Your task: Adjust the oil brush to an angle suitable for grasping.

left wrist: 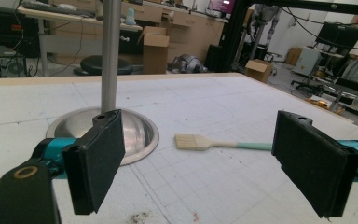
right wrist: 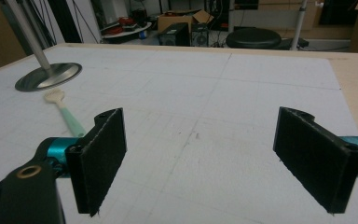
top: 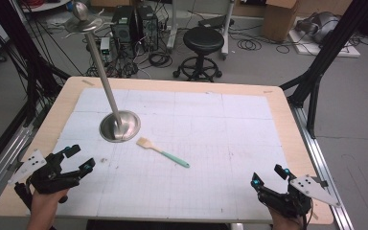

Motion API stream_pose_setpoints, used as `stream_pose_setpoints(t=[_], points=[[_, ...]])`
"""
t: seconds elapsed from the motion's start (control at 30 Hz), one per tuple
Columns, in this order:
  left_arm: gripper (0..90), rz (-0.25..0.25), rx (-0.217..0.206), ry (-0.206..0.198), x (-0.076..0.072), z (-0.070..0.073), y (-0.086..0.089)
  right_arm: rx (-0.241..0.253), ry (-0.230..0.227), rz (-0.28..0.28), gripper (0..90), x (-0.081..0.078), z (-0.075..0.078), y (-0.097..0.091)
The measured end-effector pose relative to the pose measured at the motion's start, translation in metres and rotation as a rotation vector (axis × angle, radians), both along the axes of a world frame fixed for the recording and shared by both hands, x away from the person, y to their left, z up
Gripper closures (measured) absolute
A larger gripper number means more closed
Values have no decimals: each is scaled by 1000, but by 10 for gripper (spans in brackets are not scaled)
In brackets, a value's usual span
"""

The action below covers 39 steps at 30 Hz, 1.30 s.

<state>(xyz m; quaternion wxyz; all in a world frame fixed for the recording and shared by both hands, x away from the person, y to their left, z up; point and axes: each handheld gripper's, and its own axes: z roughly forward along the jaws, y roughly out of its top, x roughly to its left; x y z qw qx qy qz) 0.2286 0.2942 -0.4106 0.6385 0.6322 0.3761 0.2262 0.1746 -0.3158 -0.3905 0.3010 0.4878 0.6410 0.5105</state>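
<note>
Two wide-open, empty grippers, left gripper [top: 74, 158] and right gripper [top: 269, 176], near brush [top: 162, 152].

Left hand-held gripper [top: 74, 157] jaws wide apart, empty; right hand-held gripper [top: 269, 176] likewise, both low

Grey floor [top: 249, 62] lay beyond the worktop's far edge. A black round stool [top: 203, 40] stood far centre, computer towers [top: 134, 26] and tangled cables [top: 158, 57] to its left. Cardboard boxes [top: 280, 19] sat far right. Black frame struts [top: 326, 52] rose right. Desks [left wrist: 74, 21] lined the back of the room.
</note>
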Motion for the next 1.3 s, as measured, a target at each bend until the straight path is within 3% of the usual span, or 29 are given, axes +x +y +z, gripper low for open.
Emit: stream_pose_setpoints(t=[0.43,0.57,0.67,0.87,1.0,1.07,1.13,1.3], points=[[176,9,-1,4,1,0,2,-7,23,34,180,10,-2,13],[176,-2,-1,13,0,-2,2,-22,26,90,230,24,0,35],[176,-9,5,20,2,-3,2,-31,53,146,325,36,-2,52],[179,-9,2,23,1,-3,6,-95,122,285,538,58,-5,93],[183,-8,-6,36,2,-4,9,-106,120,353,763,75,-5,123],[186,-10,-12,37,3,-4,10,-151,116,380,893,85,-6,138],[187,-9,-15,38,3,-4,11,-190,126,394,895,95,-6,154],[190,-9,-13,42,4,-4,12,-211,179,389,896,123,-10,188]])
